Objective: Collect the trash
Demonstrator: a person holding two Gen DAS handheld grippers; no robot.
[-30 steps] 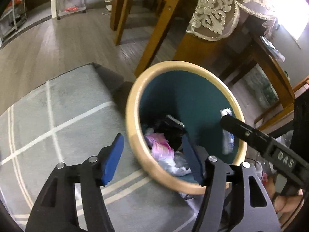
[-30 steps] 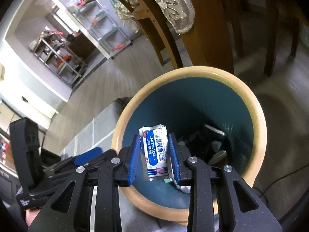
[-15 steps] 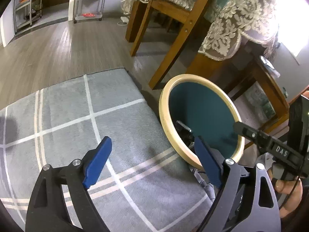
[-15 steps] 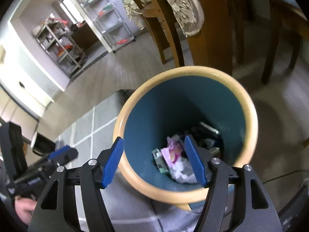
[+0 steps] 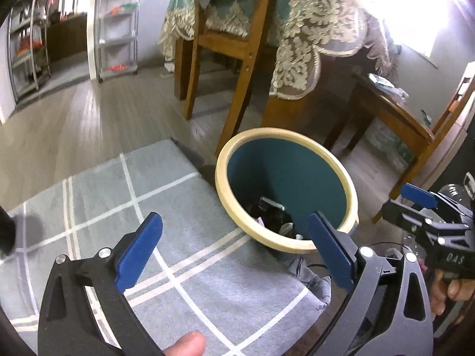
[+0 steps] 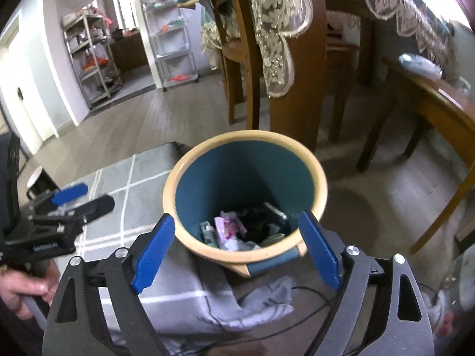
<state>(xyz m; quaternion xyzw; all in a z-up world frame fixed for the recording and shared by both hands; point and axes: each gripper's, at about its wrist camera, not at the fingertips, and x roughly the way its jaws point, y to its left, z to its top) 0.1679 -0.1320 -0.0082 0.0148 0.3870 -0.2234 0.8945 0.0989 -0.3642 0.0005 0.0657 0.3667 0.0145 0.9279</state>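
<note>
A round teal bin with a cream rim [image 5: 223, 161] [image 6: 190, 157] stands on the floor at the corner of a grey rug. Inside lie several pieces of trash: a pink and white wrapper [image 6: 228, 227], a small blue sachet [image 6: 207, 233], dark items [image 6: 261, 222] and white paper. My left gripper [image 5: 234, 240] is open and empty above the rug, just left of the bin. My right gripper [image 6: 236, 237] is open and empty above the bin's near rim. Each gripper shows in the other's view, the right [image 5: 427, 207] and the left [image 6: 71, 198].
The grey rug with white lines [image 5: 104, 195] covers the floor on the left. Wooden chair legs [image 5: 237, 89] and a table with a lace cloth [image 5: 314, 35] stand behind the bin. A crumpled grey cloth and a black cable [image 6: 267, 299] lie in front of it. Metal shelves [image 6: 89, 59] stand far back.
My right gripper opened and let the blue sachet fall into the bin, then pulled back and up. My left gripper also drew back from the bin, still open.
</note>
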